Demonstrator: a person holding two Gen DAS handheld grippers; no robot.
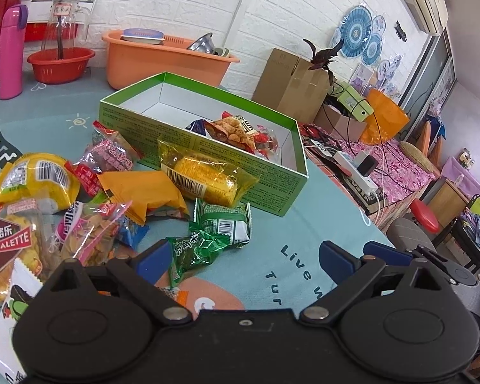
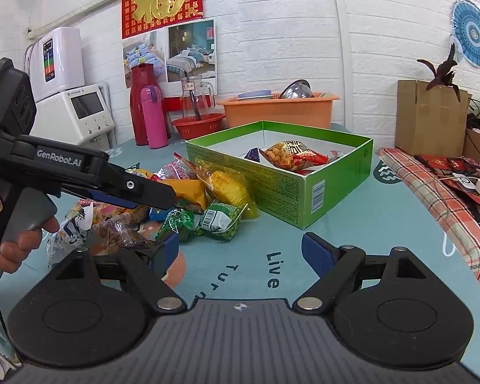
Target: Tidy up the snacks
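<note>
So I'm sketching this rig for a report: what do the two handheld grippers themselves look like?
Both are black plastic with blue finger pads. The left gripper, seen from the side, has a pistol handle with a grey grip, white "GenRobot.AI" lettering and a thin black cable below the bare hand. The right gripper shows round black hinge housings, silver pivot pins and a ribbed grey body with a small crosshair mark.

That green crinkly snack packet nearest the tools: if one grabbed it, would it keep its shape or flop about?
The green snack packet would probably crumple: its film is already creased and twisted. The shiny wrap may be slippery between flat pads. It looks small and puffy, so likely light; a push from the open left tool would probably slide it across the tablecloth, not roll it.
</note>
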